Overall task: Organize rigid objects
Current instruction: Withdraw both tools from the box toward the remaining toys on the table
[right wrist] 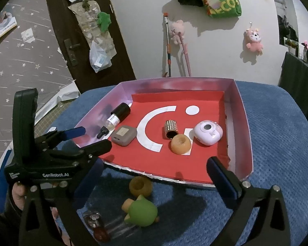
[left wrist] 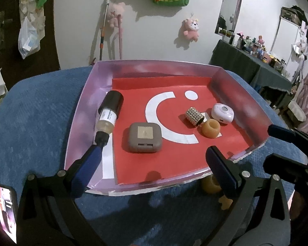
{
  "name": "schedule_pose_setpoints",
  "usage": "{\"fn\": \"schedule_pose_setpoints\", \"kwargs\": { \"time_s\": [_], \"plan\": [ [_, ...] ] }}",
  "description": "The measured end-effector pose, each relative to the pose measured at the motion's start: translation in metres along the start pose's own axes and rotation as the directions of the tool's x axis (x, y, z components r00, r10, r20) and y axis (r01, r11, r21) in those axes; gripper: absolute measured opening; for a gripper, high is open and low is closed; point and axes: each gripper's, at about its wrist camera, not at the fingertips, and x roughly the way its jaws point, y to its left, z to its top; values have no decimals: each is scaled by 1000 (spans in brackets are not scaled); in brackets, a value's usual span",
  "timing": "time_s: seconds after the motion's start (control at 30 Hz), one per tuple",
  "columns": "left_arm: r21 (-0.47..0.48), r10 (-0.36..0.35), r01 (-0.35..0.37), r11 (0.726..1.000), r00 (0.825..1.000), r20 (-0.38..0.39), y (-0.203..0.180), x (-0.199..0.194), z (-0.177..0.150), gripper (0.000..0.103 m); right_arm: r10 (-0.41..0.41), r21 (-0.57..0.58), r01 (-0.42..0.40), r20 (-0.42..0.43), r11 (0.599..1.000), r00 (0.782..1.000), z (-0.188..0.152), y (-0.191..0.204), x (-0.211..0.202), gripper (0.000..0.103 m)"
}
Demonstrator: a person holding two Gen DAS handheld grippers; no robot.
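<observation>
while both grippers gape empty | amber ring (left wrist: 210, 185) half hidden behind tray (left wrist: 133, 188)

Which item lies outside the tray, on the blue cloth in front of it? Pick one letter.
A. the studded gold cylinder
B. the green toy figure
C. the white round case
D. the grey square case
B: the green toy figure lies on the blue cloth in front of the tray, while the studded cylinder, grey case and white case all sit inside it.
</observation>
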Motion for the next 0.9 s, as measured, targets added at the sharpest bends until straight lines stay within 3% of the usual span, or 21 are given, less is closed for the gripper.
{"fn": "schedule_pose_setpoints", "kwargs": {
  "time_s": [0.47,0.9],
  "plan": [
    [16,9,-9,1000,1000,-19,0,-13,-11,103,-70,-4,71,78,997,994,-9,5,-8,103],
    [-1,29,-29,1000,1000,-3,1,-27,-19,103,-85,-30,88,102,996,991,-16,15,-15,103]
  ]
}}
